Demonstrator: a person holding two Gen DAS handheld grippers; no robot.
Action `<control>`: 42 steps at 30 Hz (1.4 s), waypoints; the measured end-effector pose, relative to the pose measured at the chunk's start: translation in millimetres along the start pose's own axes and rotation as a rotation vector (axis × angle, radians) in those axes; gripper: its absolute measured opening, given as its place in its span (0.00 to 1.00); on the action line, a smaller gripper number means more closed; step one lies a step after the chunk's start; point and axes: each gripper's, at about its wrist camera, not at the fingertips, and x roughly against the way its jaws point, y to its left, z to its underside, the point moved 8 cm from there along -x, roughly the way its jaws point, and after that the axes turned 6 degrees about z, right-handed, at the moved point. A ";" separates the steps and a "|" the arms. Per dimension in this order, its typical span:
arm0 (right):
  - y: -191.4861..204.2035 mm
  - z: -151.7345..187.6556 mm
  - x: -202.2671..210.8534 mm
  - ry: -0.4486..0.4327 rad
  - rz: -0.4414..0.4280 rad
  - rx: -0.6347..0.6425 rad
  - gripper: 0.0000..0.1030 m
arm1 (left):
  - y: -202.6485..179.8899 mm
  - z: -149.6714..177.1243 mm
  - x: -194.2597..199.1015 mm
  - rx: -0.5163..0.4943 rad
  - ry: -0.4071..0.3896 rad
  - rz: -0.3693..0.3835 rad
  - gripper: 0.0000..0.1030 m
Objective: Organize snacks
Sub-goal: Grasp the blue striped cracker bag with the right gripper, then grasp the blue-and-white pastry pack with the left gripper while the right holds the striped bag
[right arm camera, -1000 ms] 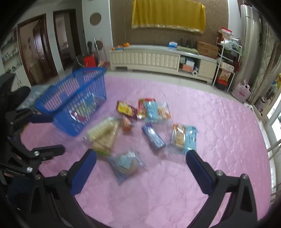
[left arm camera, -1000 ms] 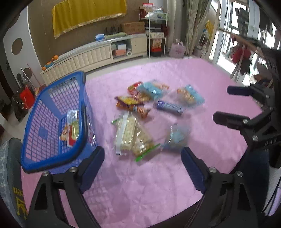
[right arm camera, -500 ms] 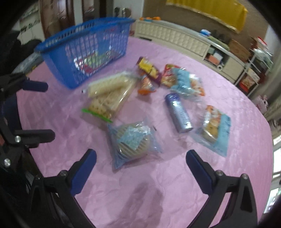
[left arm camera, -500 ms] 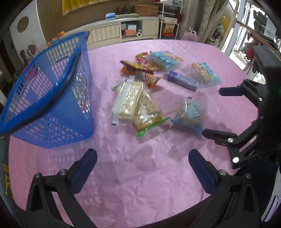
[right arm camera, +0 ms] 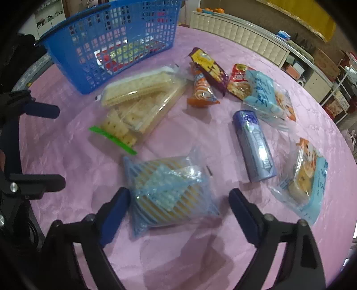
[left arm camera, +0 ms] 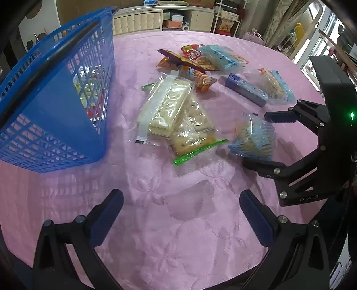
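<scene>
A blue-striped bag of round biscuits (right arm camera: 171, 191) lies on the pink tablecloth between the open fingers of my right gripper (right arm camera: 179, 198); it also shows in the left wrist view (left arm camera: 254, 138). My left gripper (left arm camera: 181, 204) is open and empty over bare cloth. Two clear cracker bags (left arm camera: 171, 111) with a green zip strip lie by the blue basket (left arm camera: 51, 98), which holds some packets. Beyond lie a purple tube (right arm camera: 254, 145), an orange packet (right arm camera: 202, 91) and blue wafer bags (right arm camera: 267, 96).
Another blue bag (right arm camera: 305, 178) lies at the right near the table edge. A white cabinet (left arm camera: 160, 20) and shelves stand beyond the table. The right gripper's body (left arm camera: 323, 142) shows at the right of the left wrist view.
Both grippers have dropped lower and moved in toward the snacks. The right gripper's open fingers now straddle the striped biscuit bag.
</scene>
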 end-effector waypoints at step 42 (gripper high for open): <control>-172.2 46.1 119.0 -0.132 0.274 -0.507 0.58 | -167.1 -138.7 7.1 -0.201 -0.054 0.088 1.00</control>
